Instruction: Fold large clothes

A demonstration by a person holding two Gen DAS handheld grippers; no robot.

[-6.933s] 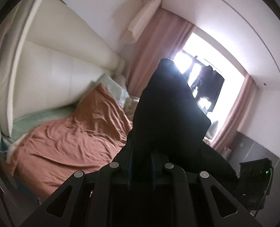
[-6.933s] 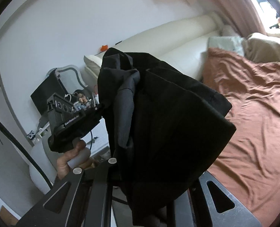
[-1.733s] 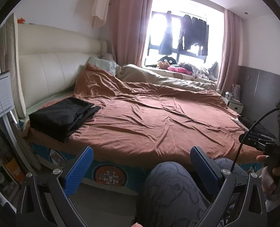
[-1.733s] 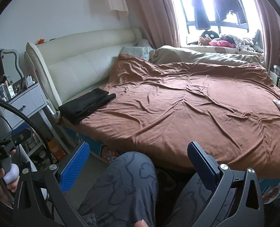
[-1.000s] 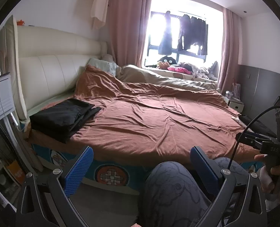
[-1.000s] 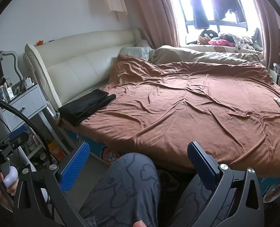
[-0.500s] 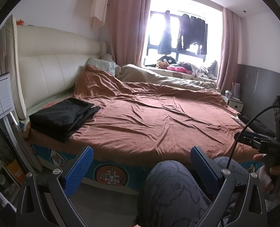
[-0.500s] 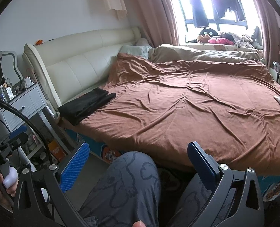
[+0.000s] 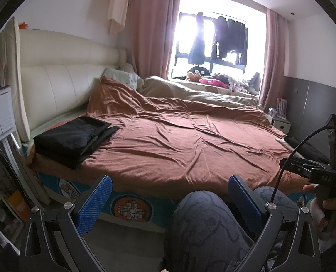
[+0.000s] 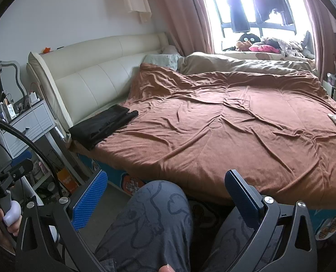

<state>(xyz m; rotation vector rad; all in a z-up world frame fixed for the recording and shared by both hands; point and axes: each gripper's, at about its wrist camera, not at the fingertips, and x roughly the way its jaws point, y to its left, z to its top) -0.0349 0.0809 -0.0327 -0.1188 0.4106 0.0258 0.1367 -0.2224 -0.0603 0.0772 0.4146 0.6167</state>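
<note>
A folded black garment [image 9: 73,139] [image 10: 102,125] lies on the near left corner of the bed, by the cream headboard. The brown bedspread [image 9: 190,140] [image 10: 236,122] covers the bed beside it. My left gripper [image 9: 168,195] hangs open, well back from the bed, above a person's knee in grey patterned trousers [image 9: 204,226]. My right gripper [image 10: 165,188] is also open and empty, low over the same knee [image 10: 154,217]. Each view catches the other gripper's handle in a hand at its edge.
A white bedside cabinet [image 10: 29,124] with small items stands left of the bed. A beige duvet [image 9: 199,93] and pillows lie at the far side. Dark clothes hang in the window [image 9: 215,43]. A dark item [image 9: 304,145] sits off the bed's right edge.
6.9 s ago both grippers were shut on the black garment, held up. It now lies folded on the bed corner and both grippers are open. Over the last second almost nothing moves.
</note>
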